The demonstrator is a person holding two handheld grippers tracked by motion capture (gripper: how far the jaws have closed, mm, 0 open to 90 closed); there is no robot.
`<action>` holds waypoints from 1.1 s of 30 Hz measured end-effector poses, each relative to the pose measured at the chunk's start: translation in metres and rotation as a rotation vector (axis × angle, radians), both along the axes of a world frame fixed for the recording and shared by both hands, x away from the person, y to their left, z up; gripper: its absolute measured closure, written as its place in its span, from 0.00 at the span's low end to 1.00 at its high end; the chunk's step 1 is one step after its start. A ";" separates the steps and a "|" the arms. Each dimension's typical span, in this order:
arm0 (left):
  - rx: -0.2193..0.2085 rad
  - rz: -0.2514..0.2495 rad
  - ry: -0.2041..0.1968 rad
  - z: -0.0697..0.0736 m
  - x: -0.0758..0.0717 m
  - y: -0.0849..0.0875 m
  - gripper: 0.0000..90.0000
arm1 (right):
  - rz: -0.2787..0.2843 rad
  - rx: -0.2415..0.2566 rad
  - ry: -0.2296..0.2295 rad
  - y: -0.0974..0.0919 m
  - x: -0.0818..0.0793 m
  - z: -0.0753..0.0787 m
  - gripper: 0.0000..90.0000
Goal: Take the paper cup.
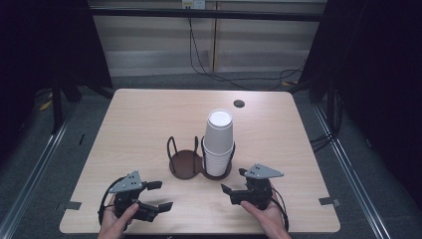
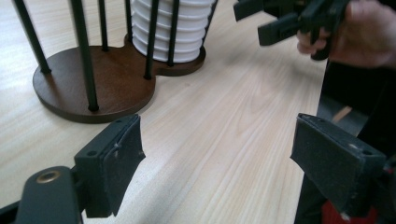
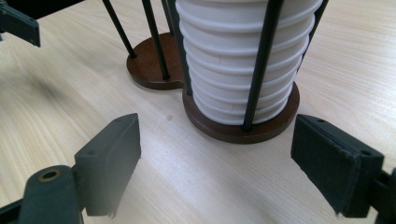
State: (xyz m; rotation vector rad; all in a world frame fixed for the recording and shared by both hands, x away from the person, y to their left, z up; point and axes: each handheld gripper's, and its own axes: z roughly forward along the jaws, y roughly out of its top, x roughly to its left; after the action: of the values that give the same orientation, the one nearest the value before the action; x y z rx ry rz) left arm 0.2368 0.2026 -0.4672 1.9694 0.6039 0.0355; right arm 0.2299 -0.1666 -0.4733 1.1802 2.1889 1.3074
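— Where's your left gripper sitting?

— My left gripper (image 1: 158, 194) is near the tabletop's (image 1: 139, 119) front edge, toward the front-left corner. Its jaws stand apart with only bare wood between them; it holds nothing.

— And the holder?

— The cup holder (image 1: 185, 164) stands around the middle of the tabletop, beyond both grippers and well clear of the front edge. It has two round wooden bases joined together, each ringed by black upright rods. In the left gripper view the left base (image 2: 93, 88) lies just beyond my left jaw, apart from it, with no cups on it.

— The cups?

— The stack of white cups (image 1: 218, 144) sits upside down in the holder's right ring, rising well above the rods.

— Your right gripper?

— My right gripper (image 1: 234, 180) is near the front edge too, right of centre, just in front of that right base. In the right gripper view the stack stands ahead between my two jaws' lines, close but not touching. Those jaws are wide apart as well, gripping nothing.
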 end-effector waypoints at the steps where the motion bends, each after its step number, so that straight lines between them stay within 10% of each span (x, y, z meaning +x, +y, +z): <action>1: 0.000 0.000 0.000 0.000 0.000 0.000 0.18 | -0.005 0.002 -0.005 0.000 -0.001 0.001 0.18; 33: 0.019 -0.023 0.011 0.005 0.005 0.005 0.18 | 0.141 0.065 0.035 -0.019 0.001 0.034 0.29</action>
State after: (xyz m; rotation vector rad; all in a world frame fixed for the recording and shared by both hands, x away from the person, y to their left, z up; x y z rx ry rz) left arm 0.2417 0.2079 -0.4625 1.9958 0.5895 0.0161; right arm 0.2305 -0.1859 -0.4396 1.0970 2.3082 1.4337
